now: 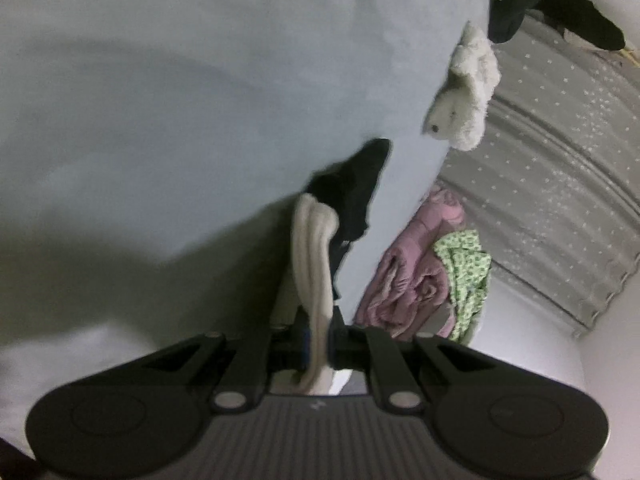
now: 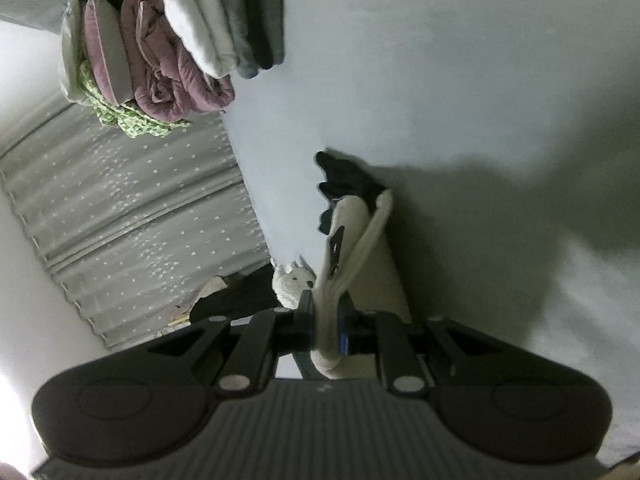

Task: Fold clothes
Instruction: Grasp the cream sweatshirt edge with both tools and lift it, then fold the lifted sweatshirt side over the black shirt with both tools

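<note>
In the left wrist view, a pale blue sheet [image 1: 200,100] fills the left and middle of the picture, with a dark shadow lying over its lower part. At the bottom middle the left gripper [image 1: 319,344] has its jaws drawn narrow and clamped on a cream ribbed garment [image 1: 312,264], which runs up from between the fingers toward the middle of the picture; a black piece of cloth [image 1: 352,188] sits at its far end, against the sheet. Right of that, a white plush toy [image 1: 468,92] lies at the sheet's edge, with a dark garment [image 1: 516,8] above it near the top. Lower down, a pink quilted bundle [image 1: 408,268] is just beside a green patterned cloth [image 1: 468,272], and a grey curtain with small white stars [image 1: 560,160] covers the right side. In the right wrist view, the same curtain [image 2: 120,208] takes the left side, and a stack of folded clothes [image 2: 224,20] with the pink bundle [image 2: 168,60] and green cloth [image 2: 128,116] sits at the upper left. The plush toy [image 2: 292,280] shows just left of the right gripper [image 2: 326,328], whose jaws are also narrow and pressed on the cream garment [image 2: 352,240], its black end [image 2: 344,176] pointing up over the sheet [image 2: 440,60], which is shadowed on the right.
</note>
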`<state>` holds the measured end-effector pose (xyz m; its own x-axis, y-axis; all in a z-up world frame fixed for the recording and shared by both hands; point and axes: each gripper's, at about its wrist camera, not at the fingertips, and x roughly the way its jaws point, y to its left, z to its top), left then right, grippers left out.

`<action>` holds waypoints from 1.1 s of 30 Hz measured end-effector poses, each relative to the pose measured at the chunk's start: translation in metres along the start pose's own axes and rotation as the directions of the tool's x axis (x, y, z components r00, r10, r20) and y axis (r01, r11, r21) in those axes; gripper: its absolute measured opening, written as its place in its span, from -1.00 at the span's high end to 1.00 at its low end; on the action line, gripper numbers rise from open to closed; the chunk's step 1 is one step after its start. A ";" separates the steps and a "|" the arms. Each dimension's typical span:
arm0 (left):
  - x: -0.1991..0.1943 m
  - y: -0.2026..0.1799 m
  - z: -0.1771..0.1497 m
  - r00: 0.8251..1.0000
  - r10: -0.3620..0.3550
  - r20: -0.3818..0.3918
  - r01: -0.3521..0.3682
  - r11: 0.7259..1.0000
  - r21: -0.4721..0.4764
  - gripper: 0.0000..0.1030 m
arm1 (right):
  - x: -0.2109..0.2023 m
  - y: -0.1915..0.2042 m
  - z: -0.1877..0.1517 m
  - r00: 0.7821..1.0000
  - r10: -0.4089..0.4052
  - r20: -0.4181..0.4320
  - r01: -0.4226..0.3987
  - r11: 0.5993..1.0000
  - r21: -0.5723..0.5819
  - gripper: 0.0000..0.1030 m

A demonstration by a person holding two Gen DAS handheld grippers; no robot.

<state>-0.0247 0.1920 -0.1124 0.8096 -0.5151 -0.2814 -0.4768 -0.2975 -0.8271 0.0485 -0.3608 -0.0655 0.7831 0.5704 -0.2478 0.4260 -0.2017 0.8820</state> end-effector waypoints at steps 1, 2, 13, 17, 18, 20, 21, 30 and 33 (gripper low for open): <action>0.002 -0.006 0.000 1.000 -0.012 -0.001 0.012 1.000 0.003 0.84 | 0.003 0.004 0.001 1.000 0.004 0.000 -0.004 1.000 -0.007 0.69; 0.006 -0.012 0.001 1.000 -0.023 -0.004 0.023 1.000 0.006 0.84 | 0.006 0.009 0.002 1.000 0.008 -0.001 -0.008 1.000 -0.017 0.69; 0.059 -0.056 0.027 0.999 -0.040 0.020 0.040 0.999 -0.008 0.83 | 0.061 0.033 0.025 1.000 0.018 0.003 -0.018 0.999 -0.040 0.69; 0.076 -0.059 0.039 0.998 -0.041 0.046 0.041 0.999 0.005 0.81 | 0.080 0.028 0.038 1.000 0.012 0.009 -0.012 0.999 -0.034 0.69; 0.080 -0.059 0.042 0.998 -0.042 0.050 0.041 0.999 0.015 0.79 | 0.085 0.025 0.041 1.000 0.010 0.010 -0.010 0.999 -0.032 0.69; 0.087 -0.058 0.049 0.998 -0.042 0.056 0.040 0.999 0.034 0.72 | 0.094 0.019 0.049 1.000 0.009 0.007 -0.008 1.000 -0.024 0.63; 0.091 -0.058 0.052 0.997 -0.042 0.059 0.040 0.998 0.044 0.70 | 0.098 0.016 0.052 1.000 0.008 0.006 -0.008 1.000 -0.021 0.63; 0.101 -0.059 0.075 0.995 -0.080 0.058 0.074 0.993 0.094 0.12 | 0.107 0.003 0.072 0.997 0.059 -0.048 -0.058 0.998 0.018 0.21; 0.101 -0.068 0.075 0.994 -0.079 0.071 0.066 0.983 0.169 0.00 | 0.102 0.009 0.073 0.995 0.093 -0.044 -0.093 0.996 -0.002 0.15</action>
<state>0.1154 0.2203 -0.1211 0.8671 -0.4314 -0.2490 -0.3576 -0.1911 -0.9141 0.1653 -0.3621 -0.1121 0.7985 0.5838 -0.1471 0.3507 -0.2523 0.9019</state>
